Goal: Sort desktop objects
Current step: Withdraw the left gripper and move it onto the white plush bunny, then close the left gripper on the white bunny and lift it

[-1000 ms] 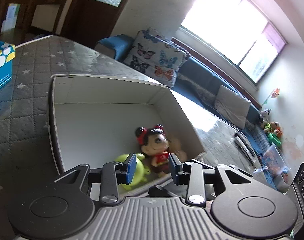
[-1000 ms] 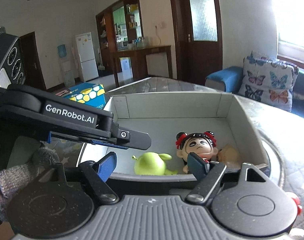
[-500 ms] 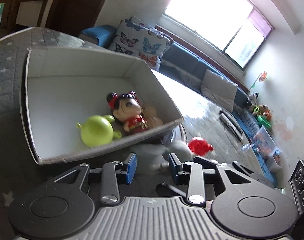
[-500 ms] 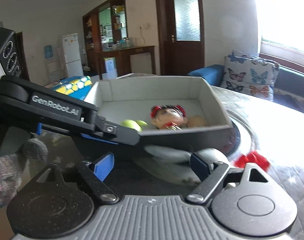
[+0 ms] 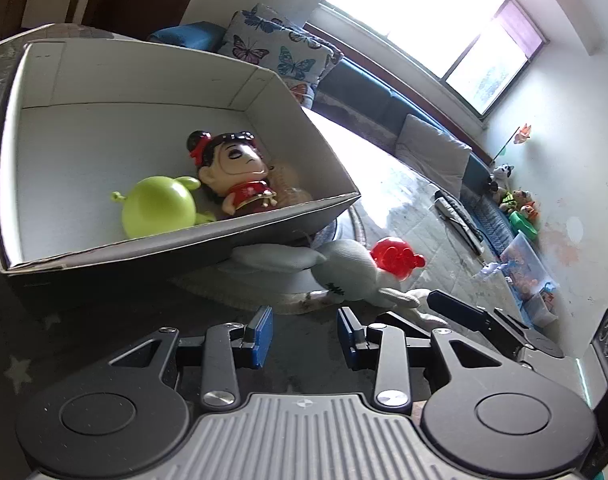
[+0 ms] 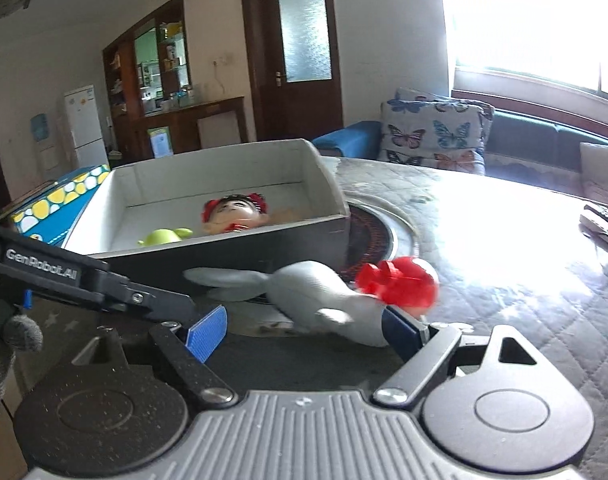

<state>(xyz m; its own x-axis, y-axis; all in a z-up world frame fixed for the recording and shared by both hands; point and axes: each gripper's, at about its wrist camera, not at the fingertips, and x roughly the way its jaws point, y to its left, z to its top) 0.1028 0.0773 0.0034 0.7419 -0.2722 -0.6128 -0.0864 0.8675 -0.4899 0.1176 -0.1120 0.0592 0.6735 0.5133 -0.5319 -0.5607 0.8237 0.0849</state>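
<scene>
Both tools gape empty: left tool [image 5: 304, 336] near, right tool [image 6: 304, 332] beside the grey plush toy [image 6: 320, 292].

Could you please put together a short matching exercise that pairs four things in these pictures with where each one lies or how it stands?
Things:
1. green round toy
2. grey plush toy
3. red toy
4. left gripper

Places or states:
A. lying on the table outside the box, in front of its near wall
B. open, holding nothing
C. inside the box, beside the doll
D. on the table at the grey plush's far end, away from the box

Pairs: 1-C, 2-A, 3-D, 4-B
</scene>
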